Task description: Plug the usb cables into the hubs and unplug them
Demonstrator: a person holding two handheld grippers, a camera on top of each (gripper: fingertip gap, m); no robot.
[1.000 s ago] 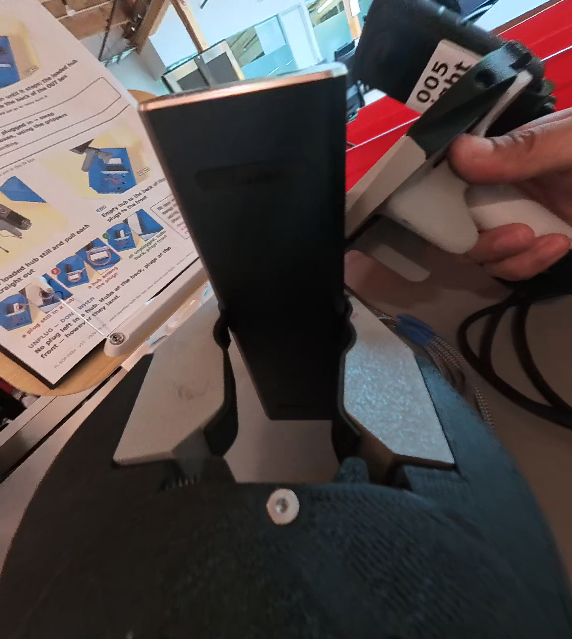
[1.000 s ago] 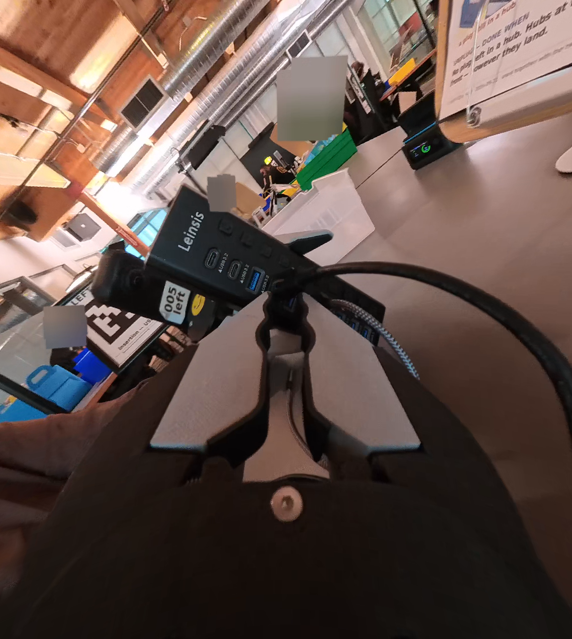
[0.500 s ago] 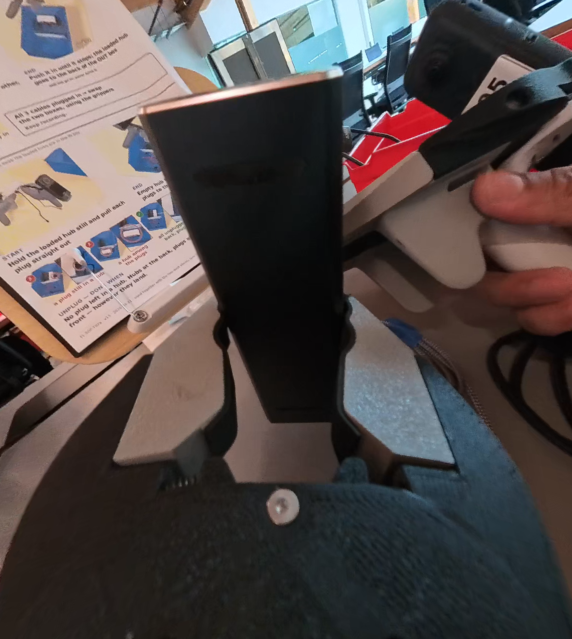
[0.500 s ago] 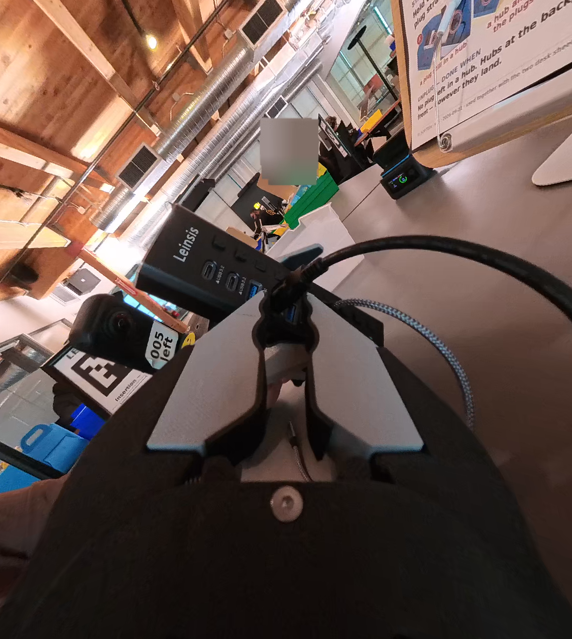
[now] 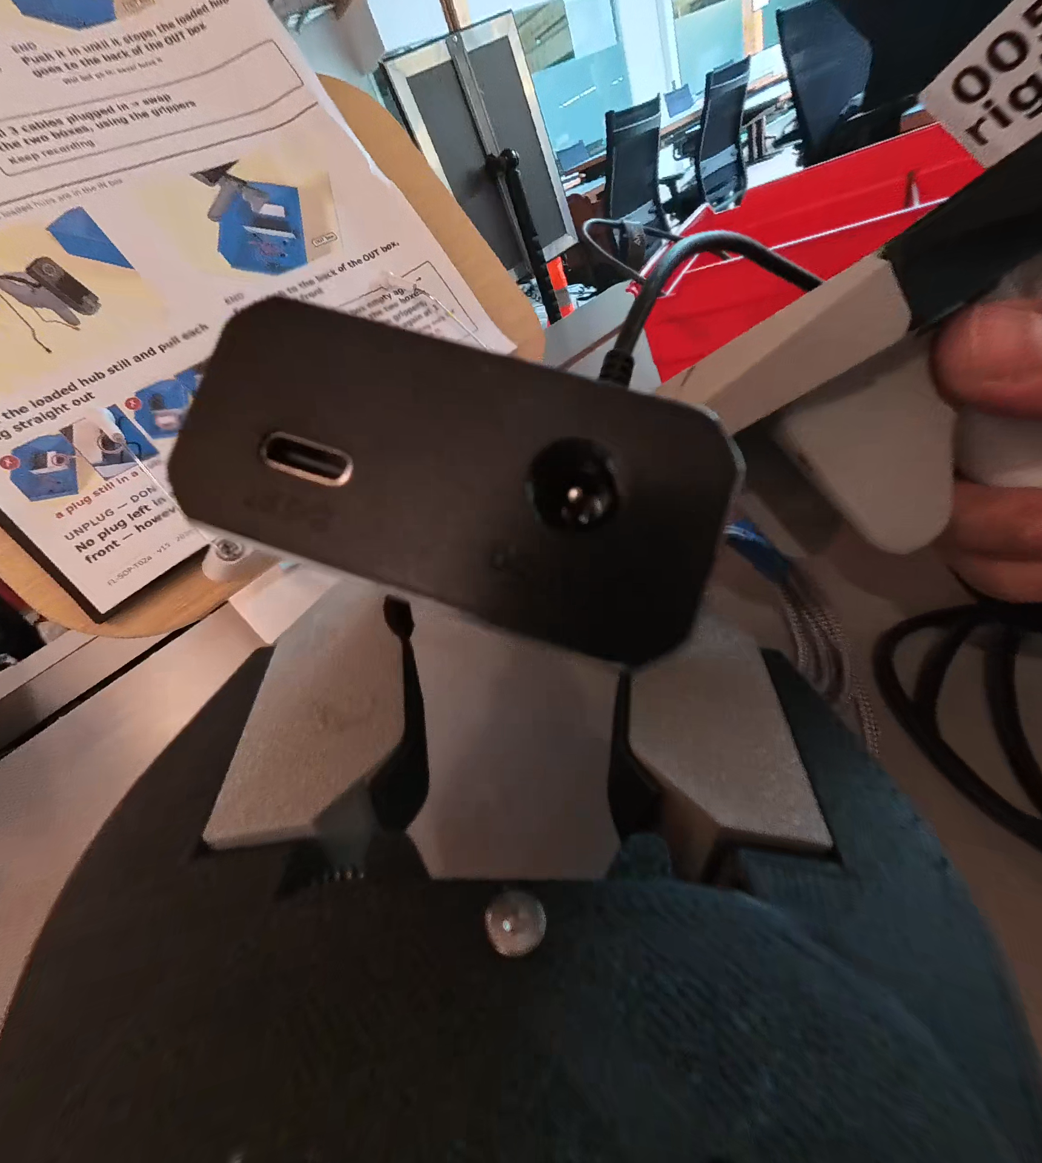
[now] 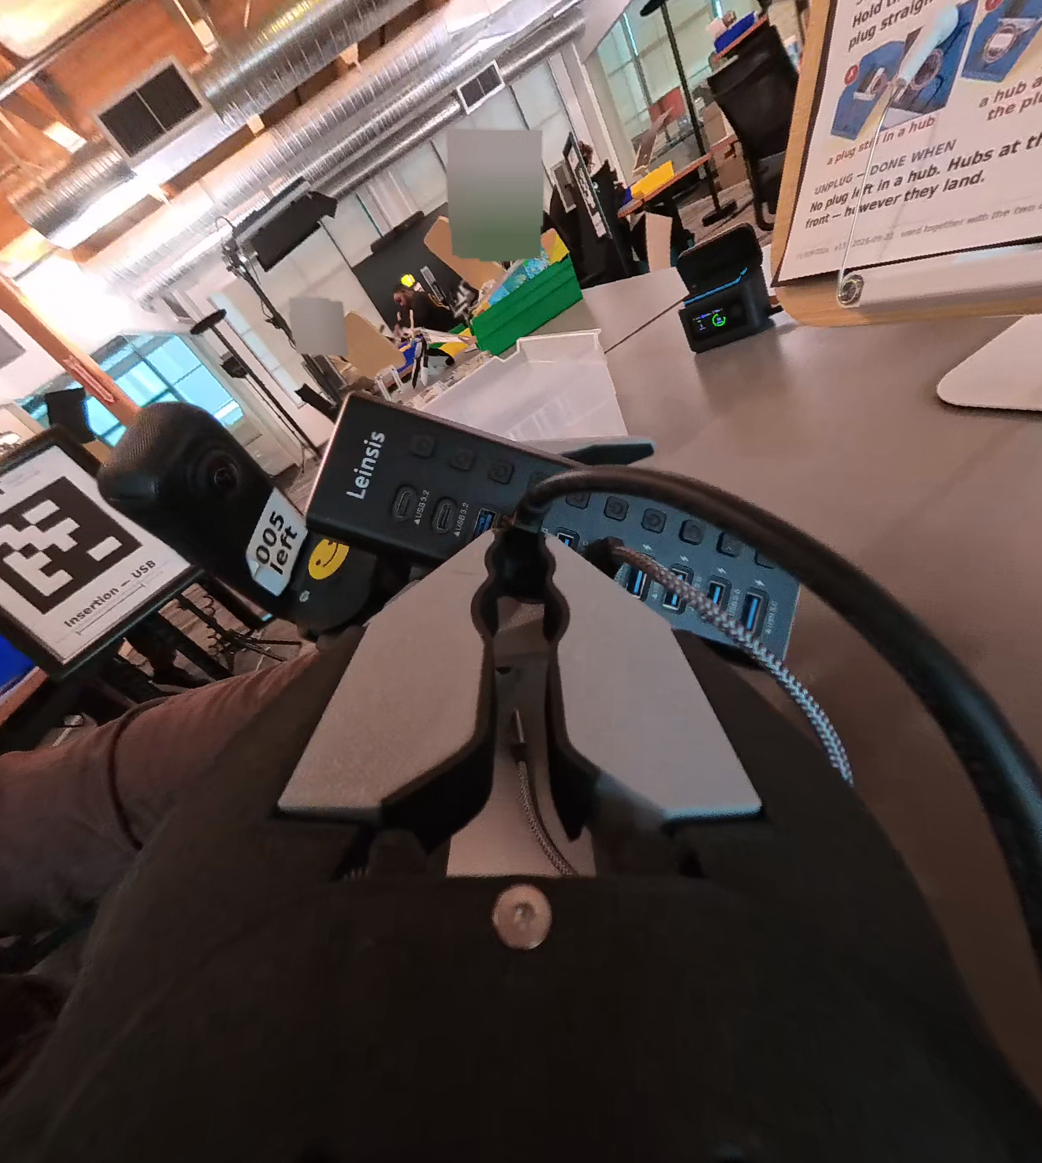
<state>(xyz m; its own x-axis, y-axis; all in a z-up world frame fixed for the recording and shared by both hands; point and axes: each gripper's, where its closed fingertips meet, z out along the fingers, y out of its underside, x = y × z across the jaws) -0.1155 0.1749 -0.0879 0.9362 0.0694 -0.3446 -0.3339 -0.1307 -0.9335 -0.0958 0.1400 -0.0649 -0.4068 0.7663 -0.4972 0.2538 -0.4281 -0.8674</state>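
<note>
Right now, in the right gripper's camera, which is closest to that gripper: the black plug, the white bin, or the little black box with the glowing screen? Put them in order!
1. Black plug: pinched at the right gripper tips, at the hub.
2. White bin: behind the hub, middle of the table.
3. Little black box: farthest, back right beside the instruction board.

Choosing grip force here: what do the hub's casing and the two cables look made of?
Hub: matte black casing, metal or hard plastic, unclear; crisp edges, dull sheen. Thick black cable: smooth rubbery jacket. Thin cable: braided fabric sleeve, grey-and-white weave visible.
</note>
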